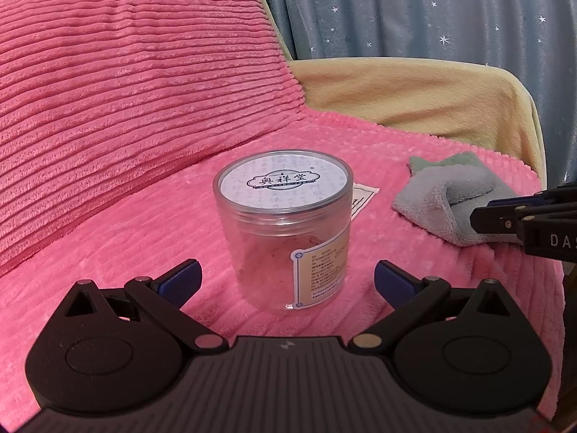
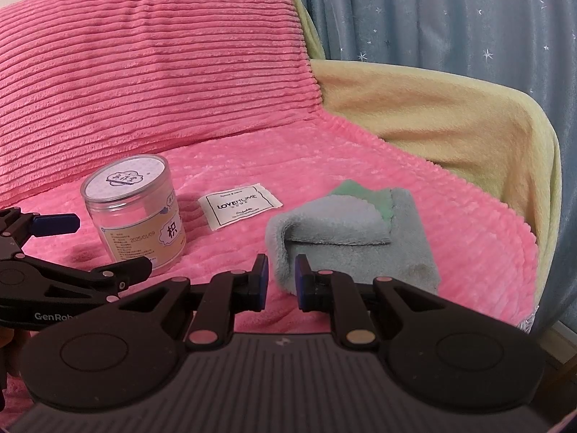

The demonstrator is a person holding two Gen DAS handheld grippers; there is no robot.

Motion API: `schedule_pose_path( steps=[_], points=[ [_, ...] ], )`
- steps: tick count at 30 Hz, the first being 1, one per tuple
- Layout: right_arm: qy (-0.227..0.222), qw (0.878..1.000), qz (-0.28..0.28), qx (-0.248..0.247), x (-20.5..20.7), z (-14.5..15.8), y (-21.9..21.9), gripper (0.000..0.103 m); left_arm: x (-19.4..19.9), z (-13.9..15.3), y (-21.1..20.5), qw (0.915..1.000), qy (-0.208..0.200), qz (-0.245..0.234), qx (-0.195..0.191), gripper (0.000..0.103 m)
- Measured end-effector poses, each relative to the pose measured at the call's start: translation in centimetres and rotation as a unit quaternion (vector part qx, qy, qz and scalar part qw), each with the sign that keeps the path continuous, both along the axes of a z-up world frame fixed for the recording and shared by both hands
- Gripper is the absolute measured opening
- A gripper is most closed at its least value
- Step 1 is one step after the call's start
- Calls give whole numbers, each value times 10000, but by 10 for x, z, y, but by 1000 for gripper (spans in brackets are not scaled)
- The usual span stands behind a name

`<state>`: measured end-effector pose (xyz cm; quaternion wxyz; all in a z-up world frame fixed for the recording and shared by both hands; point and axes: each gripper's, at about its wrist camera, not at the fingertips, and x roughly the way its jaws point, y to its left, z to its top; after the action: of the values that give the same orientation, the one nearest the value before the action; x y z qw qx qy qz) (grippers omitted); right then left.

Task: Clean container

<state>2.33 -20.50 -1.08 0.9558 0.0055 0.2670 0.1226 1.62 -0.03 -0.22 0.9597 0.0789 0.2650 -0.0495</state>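
Pink ribbed blanket [image 1: 108, 115] covers the sofa seat and backrest under both of your tools, with a yellow cover [image 2: 450, 108] on the armrest and a star-print blue curtain [image 1: 432, 11] behind.

Your left hand-held gripper [image 1: 287, 281] is spread wide, holding nothing. Right in front of it, between the lines of its two blue pads [image 1: 182, 281] but not touched by them, stands the jar [image 1: 285, 231]: clear plastic, upright, lid on, a white printed disc on top and a paper label on its side. Just past the jar on its right, a white tag [image 1: 364, 198] lies flat on the blanket, partly hidden by the jar in your left view.

Your right hand-held gripper [image 2: 281, 281] stands with its jaws narrowed to a small gap, nothing between them. Its tips sit just before the near edge of the folded grey cloth [image 2: 353, 245], which has a green piece [image 2: 364, 195] showing at its far side. You cannot tell from either view whether the pads touch the cloth. The jar stands ahead and to the left of this gripper, the white tag between jar and cloth.
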Motion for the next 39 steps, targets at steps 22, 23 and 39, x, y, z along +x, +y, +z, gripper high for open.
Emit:
schedule_pose_path(
  steps=[22, 23, 39],
  points=[
    [2, 10000, 37, 54, -1, -1, 1, 12, 3, 0, 1, 10000, -38, 16, -38, 103],
    [1, 10000, 40, 45, 0, -1, 2, 12, 4, 0, 1, 10000, -44, 17, -38, 103],
    [158, 9999, 14, 28, 17, -9, 10, 12, 20, -1, 4, 9999, -120, 4, -78, 103]
  ],
)
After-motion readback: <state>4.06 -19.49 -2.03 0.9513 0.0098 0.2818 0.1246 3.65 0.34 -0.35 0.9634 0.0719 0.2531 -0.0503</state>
